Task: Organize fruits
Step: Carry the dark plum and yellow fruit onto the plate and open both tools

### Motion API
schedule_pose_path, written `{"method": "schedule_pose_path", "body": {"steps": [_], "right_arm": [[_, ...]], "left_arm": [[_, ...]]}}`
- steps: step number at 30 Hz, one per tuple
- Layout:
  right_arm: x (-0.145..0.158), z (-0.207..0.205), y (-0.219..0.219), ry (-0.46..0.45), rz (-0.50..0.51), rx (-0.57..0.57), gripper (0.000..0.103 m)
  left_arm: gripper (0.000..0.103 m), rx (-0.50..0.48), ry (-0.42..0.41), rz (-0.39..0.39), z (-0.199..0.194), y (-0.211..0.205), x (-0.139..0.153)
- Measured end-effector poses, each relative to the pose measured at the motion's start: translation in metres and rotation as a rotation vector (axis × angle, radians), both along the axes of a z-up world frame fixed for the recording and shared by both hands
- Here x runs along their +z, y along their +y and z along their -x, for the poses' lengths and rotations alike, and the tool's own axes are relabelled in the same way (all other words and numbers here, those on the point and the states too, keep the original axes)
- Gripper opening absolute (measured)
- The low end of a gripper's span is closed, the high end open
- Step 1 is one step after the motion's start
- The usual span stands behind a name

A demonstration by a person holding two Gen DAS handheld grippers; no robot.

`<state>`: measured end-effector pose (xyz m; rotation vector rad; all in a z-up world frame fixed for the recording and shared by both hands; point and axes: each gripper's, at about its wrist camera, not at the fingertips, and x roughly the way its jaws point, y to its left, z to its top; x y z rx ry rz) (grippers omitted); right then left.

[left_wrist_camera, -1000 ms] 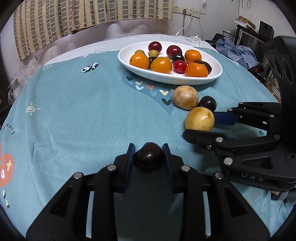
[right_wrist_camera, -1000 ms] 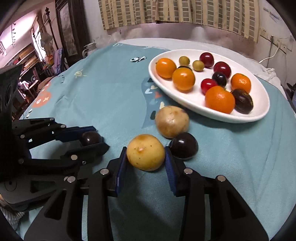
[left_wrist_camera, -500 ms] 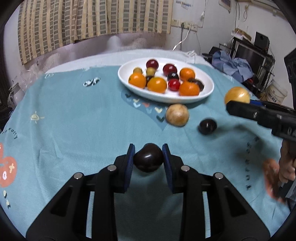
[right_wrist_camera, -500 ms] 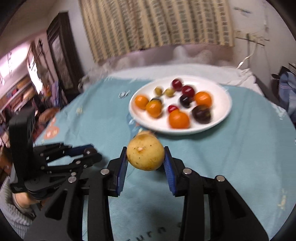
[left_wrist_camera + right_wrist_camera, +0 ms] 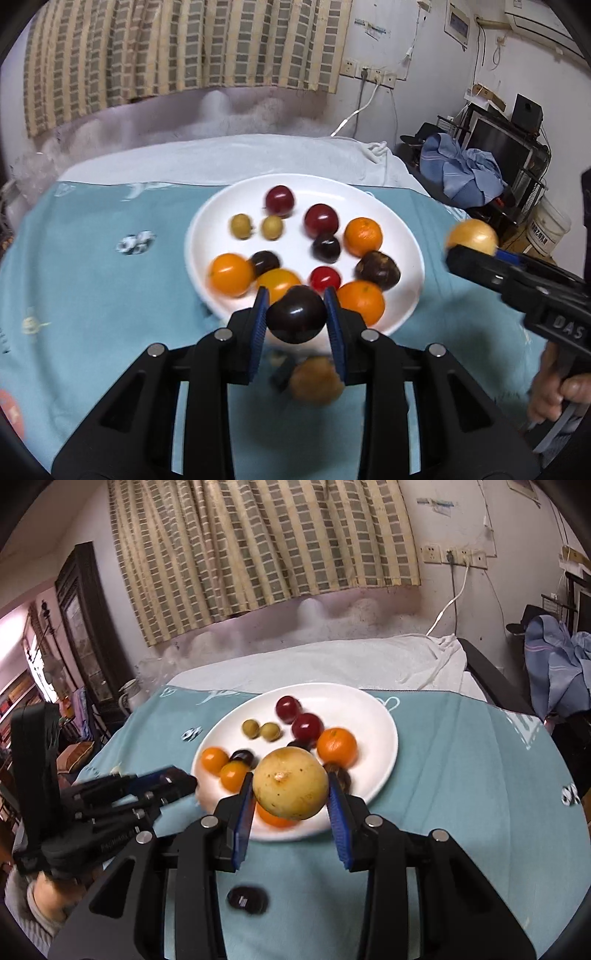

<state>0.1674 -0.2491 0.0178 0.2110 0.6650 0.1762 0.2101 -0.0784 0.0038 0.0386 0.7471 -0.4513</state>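
Observation:
My left gripper (image 5: pixel 296 314) is shut on a dark plum (image 5: pixel 296 314) and holds it in the air above the near rim of the white plate (image 5: pixel 402 236). My right gripper (image 5: pixel 291 788) is shut on a yellow round fruit (image 5: pixel 290 783) and holds it above the near part of the plate (image 5: pixel 384 731). The plate holds several oranges, red and dark plums and two small green fruits. A tan round fruit (image 5: pixel 314 380) and a dark plum (image 5: pixel 246 900) lie on the blue cloth in front of the plate. The right gripper also shows in the left wrist view (image 5: pixel 471 243).
The table has a teal patterned cloth (image 5: pixel 92 280) with a white cloth at the far edge. A curtain and wall stand behind. Clothes and a monitor (image 5: pixel 495 147) are off the right side. A dark cabinet (image 5: pixel 88 627) stands at the left.
Both grippers have risen from the cloth and moved forward toward the plate, each still holding its fruit. The tan fruit and dark plum stay on the cloth, now below the grippers.

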Motion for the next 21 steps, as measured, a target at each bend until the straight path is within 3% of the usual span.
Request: {"method": "schedule_pose_path", "body": {"steps": [9,12,16,18,19,21], "right_arm": [[-0.021,-0.048,0.005,0.033,0.004,0.000,0.038],[-0.028,-0.054,0.008,0.056,0.002,0.012,0.039],[-0.034,-0.060,0.006,0.094,0.005,0.008,0.039],[-0.034,-0.059,0.005,0.084,0.008,-0.005,0.048],[-0.032,-0.057,0.005,0.069,0.012,-0.014,0.058],[-0.027,-0.053,0.006,0.036,0.035,-0.023,0.062]], "left_arm": [[0.031,-0.026,0.013,-0.029,-0.035,-0.031,-0.020],[0.036,-0.032,-0.003,-0.033,-0.035,-0.035,-0.022],[0.069,-0.031,-0.046,-0.066,-0.026,-0.040,-0.021],[0.069,-0.031,-0.064,-0.094,-0.023,-0.044,-0.022],[0.069,-0.028,-0.067,-0.100,-0.023,-0.044,-0.022],[0.072,-0.010,-0.078,-0.111,-0.020,-0.043,-0.023]]}}
